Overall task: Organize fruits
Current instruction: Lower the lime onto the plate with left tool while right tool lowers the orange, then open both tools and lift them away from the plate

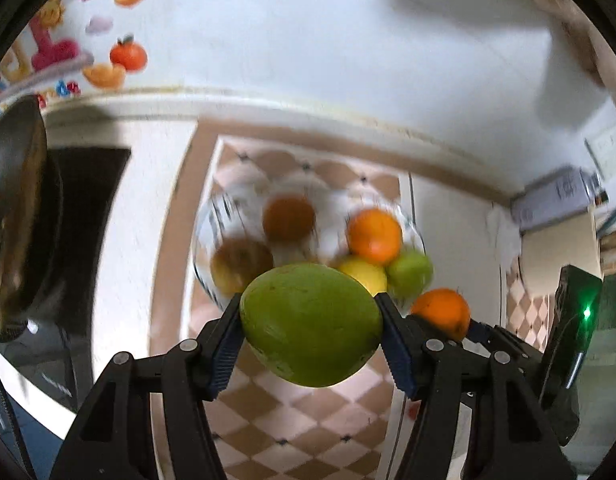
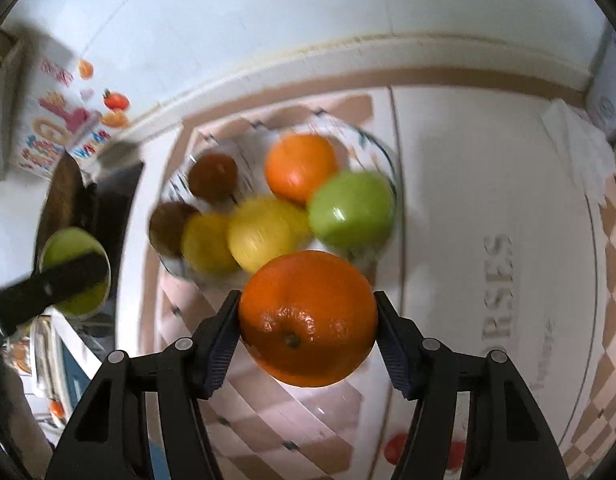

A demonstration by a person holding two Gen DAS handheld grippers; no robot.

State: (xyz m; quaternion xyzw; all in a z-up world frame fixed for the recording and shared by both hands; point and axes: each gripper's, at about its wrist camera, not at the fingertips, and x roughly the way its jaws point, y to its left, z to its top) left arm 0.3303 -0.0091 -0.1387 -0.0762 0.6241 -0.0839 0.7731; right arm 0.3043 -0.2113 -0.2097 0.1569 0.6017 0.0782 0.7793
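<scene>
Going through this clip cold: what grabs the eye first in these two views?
A big green mango fills the middle of the left wrist view, clamped between the left gripper's fingers. An orange sits likewise in the right gripper. Behind both, a glass bowl of mixed fruit sits on a checkered cloth.

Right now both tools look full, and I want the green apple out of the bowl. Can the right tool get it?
Probably not: the right tool already grips an orange, though the apple lies uncovered.

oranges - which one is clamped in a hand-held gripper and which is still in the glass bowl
The near orange is clamped in the right hand-held gripper, above the cloth. The other orange lies in the glass bowl, beside the green apple.
</scene>
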